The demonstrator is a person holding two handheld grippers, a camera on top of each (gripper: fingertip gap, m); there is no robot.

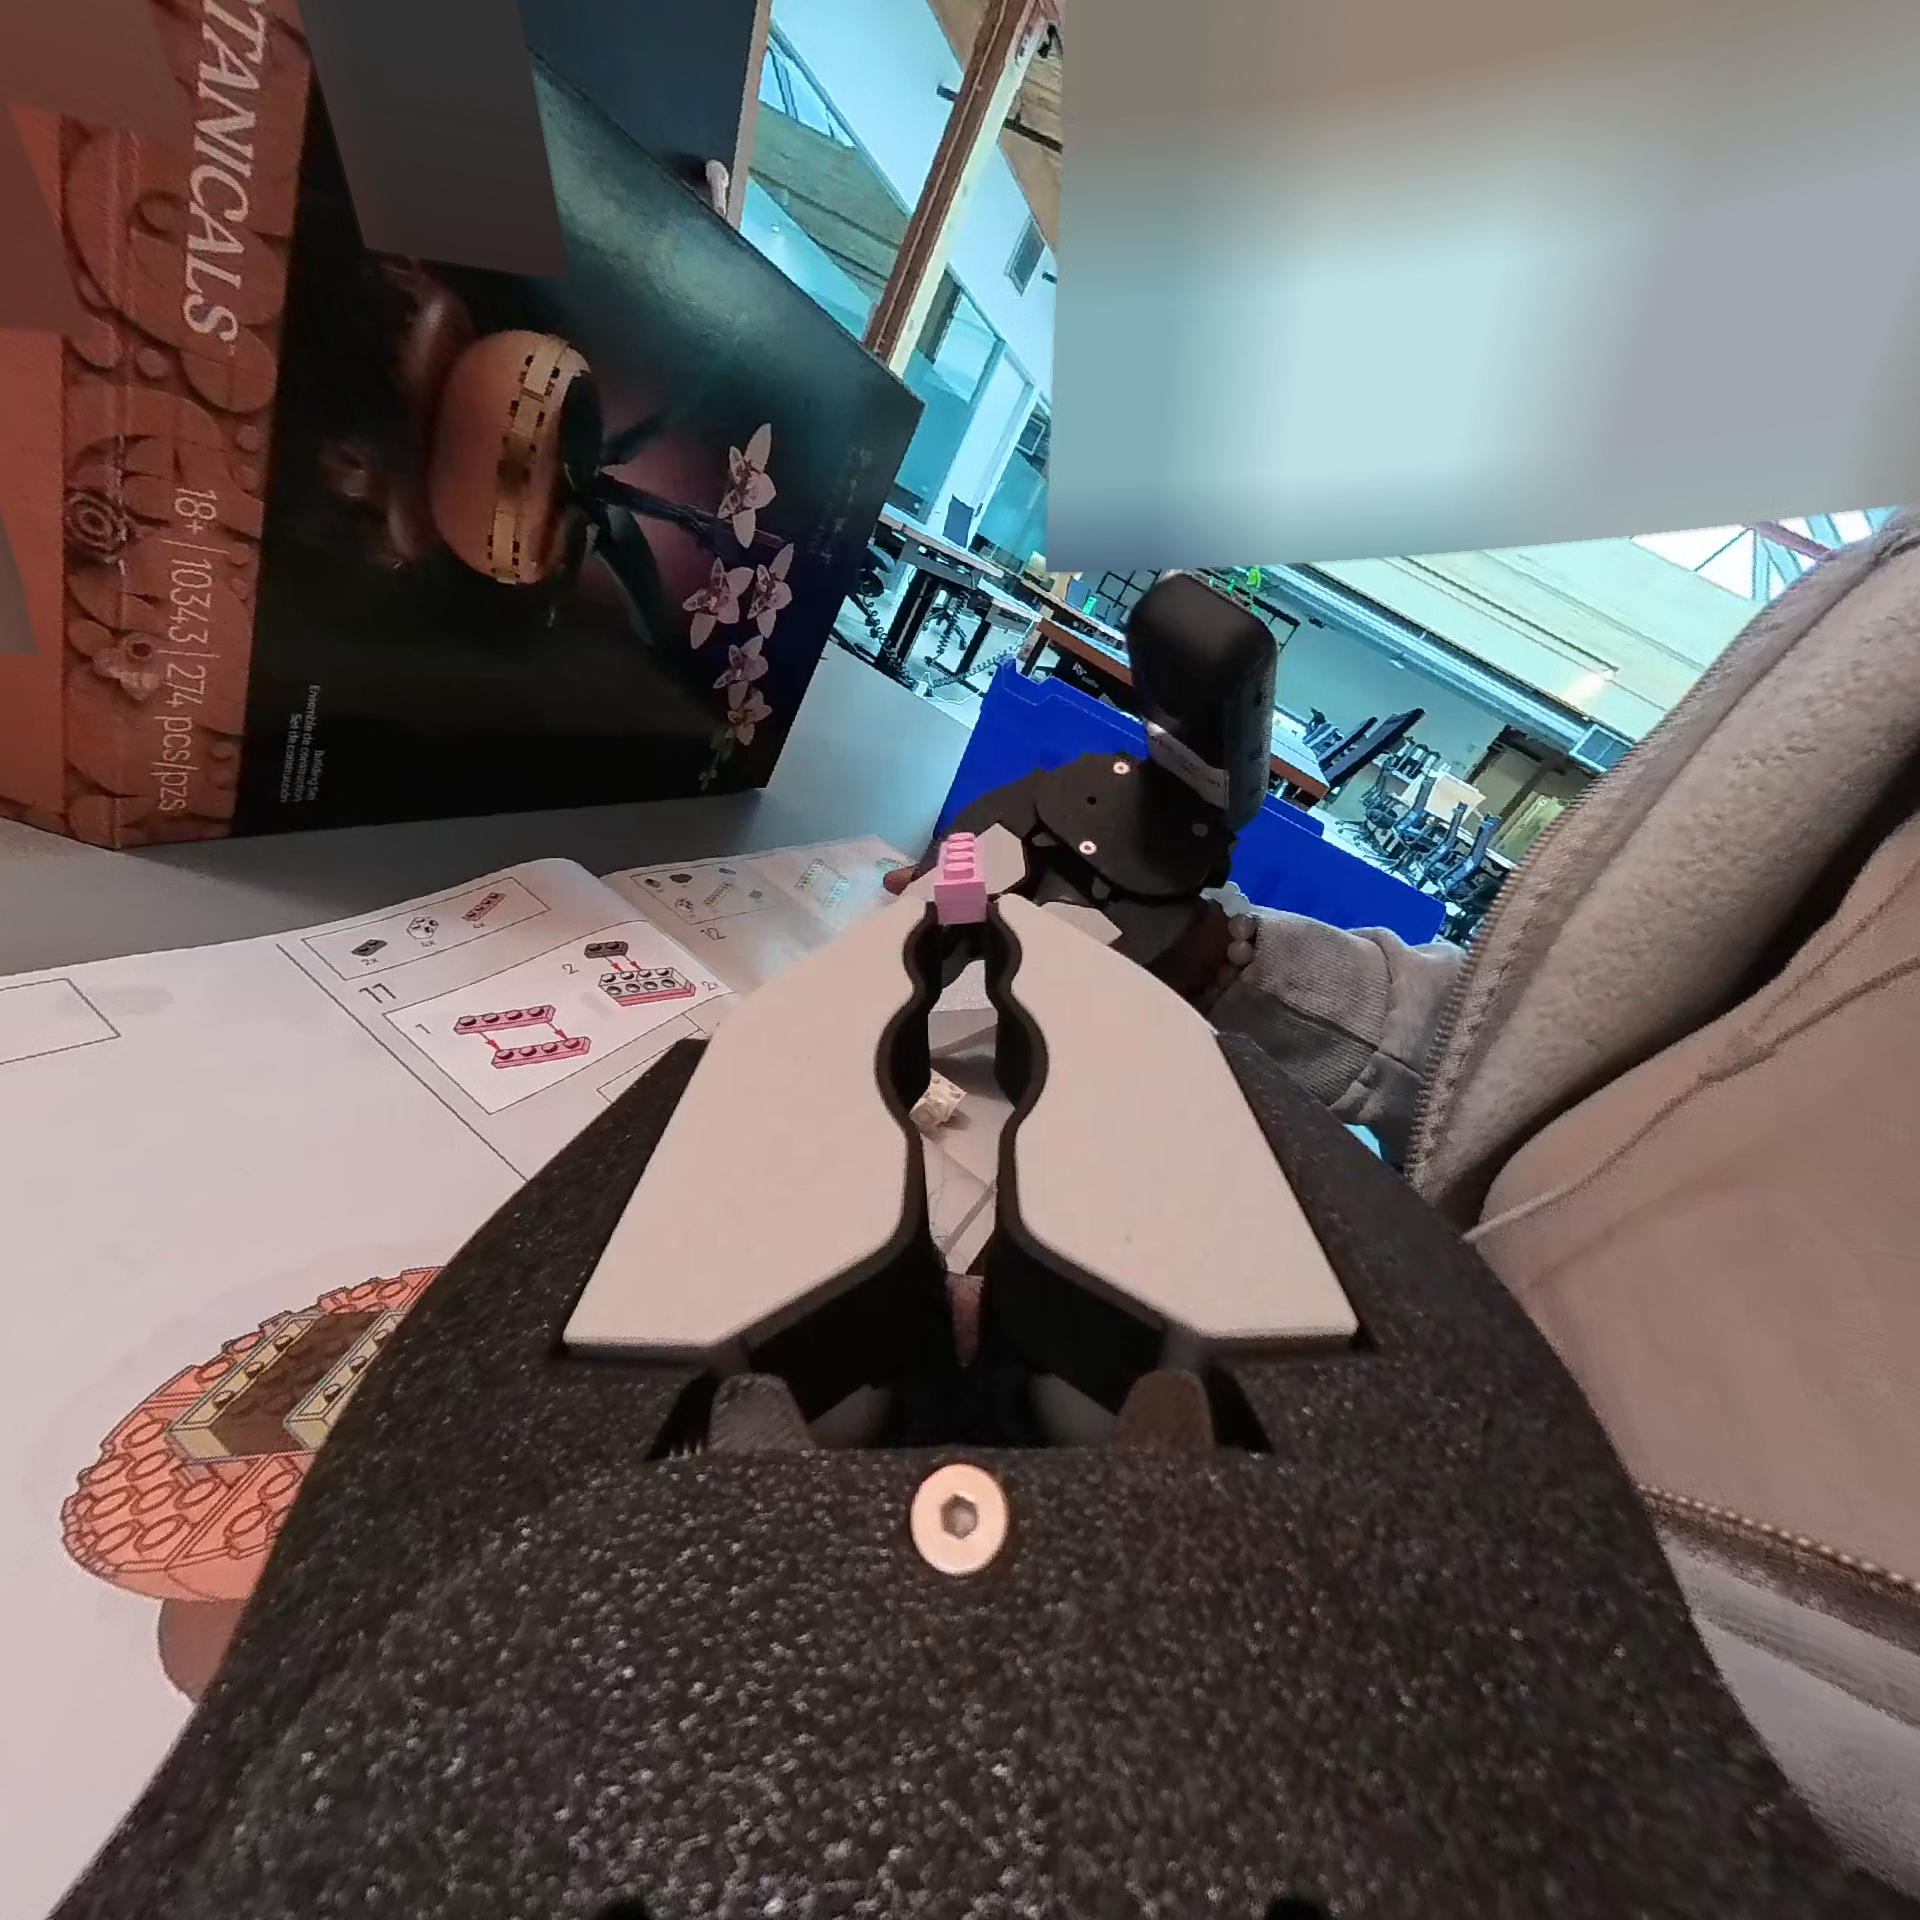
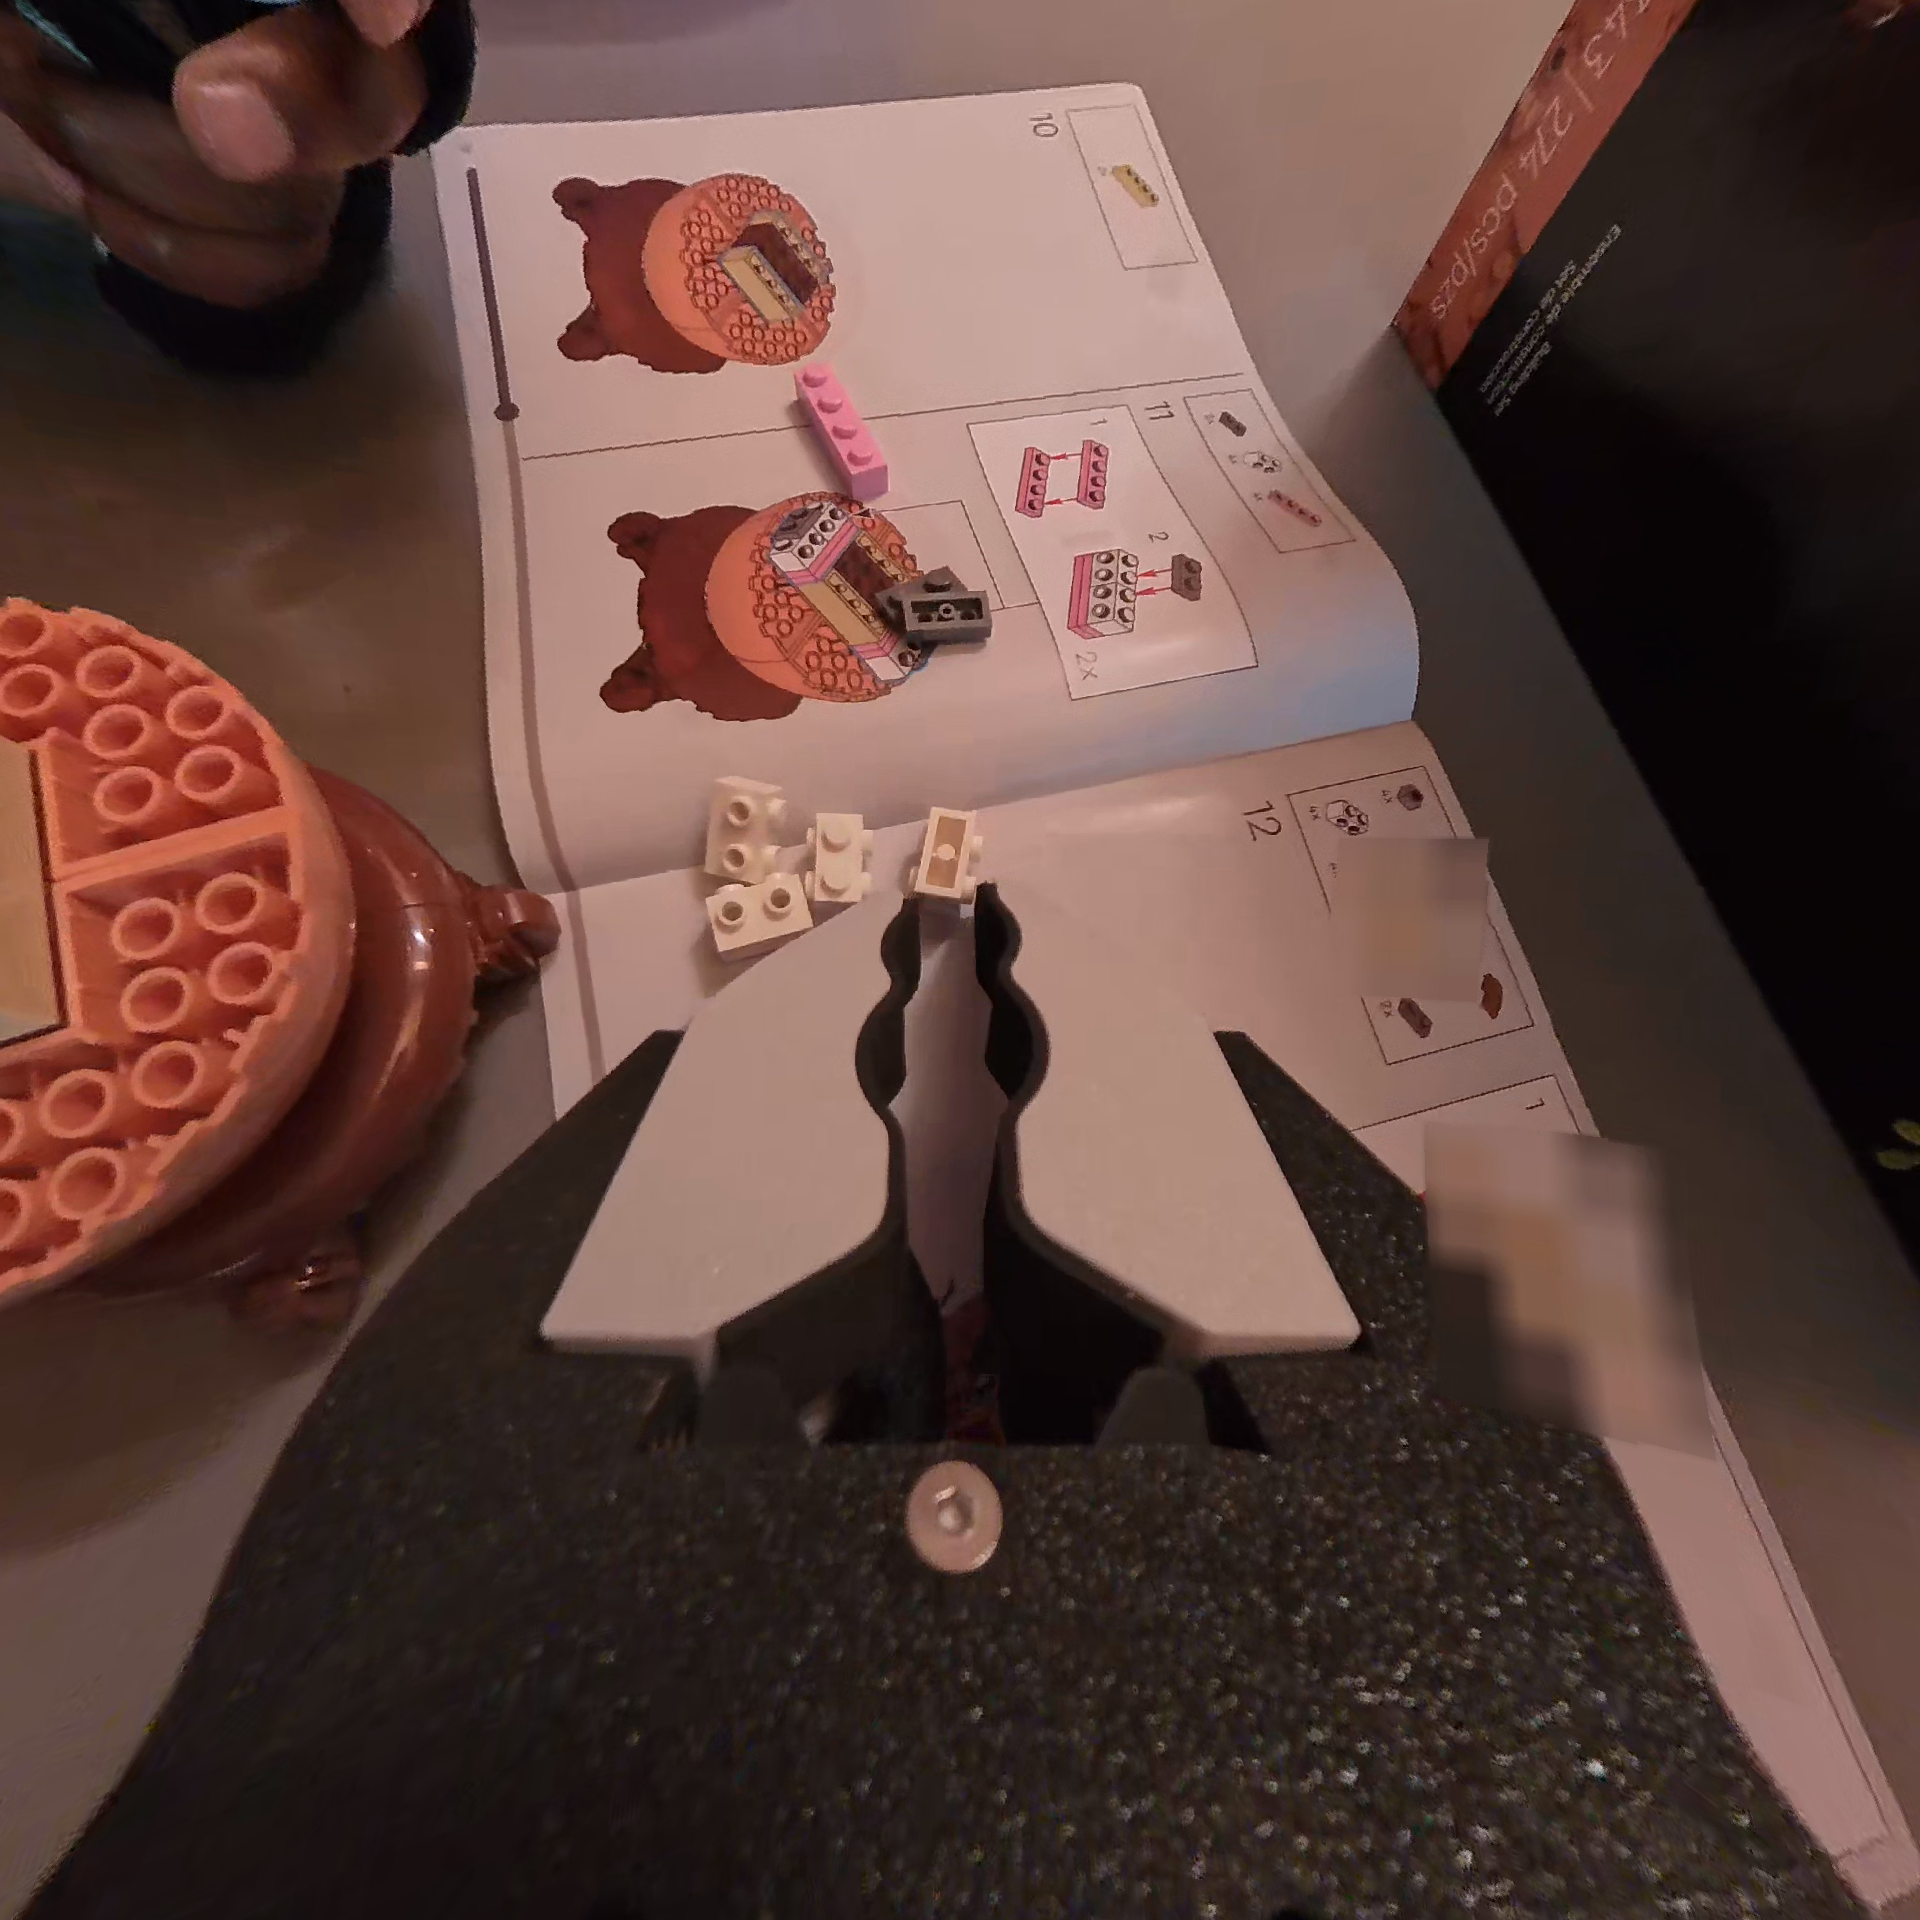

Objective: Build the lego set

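Note:
In the left wrist view my left gripper (image 1: 961,914) is shut on a pink brick (image 1: 959,883), held studs-up above the open instruction booklet (image 1: 260,1091). The right gripper (image 1: 1112,842) shows just beyond it. In the right wrist view my right gripper (image 2: 948,906) is low over the booklet (image 2: 1039,260), its tips closed on the near end of a small white brick (image 2: 945,857). Three more white bricks (image 2: 774,862) lie just to its left. A second pink brick (image 2: 842,431) and dark grey pieces (image 2: 935,613) lie farther up the page.
The round peach-studded pot model (image 2: 135,935) on its brown base stands left of the booklet. The set's box (image 1: 468,468) stands behind the booklet, at right in the right wrist view (image 2: 1662,364). A hand (image 2: 239,114) is top left. A blue bin (image 1: 1351,862) is farther back. My hands' fingertips stand some 12 cm from each other.

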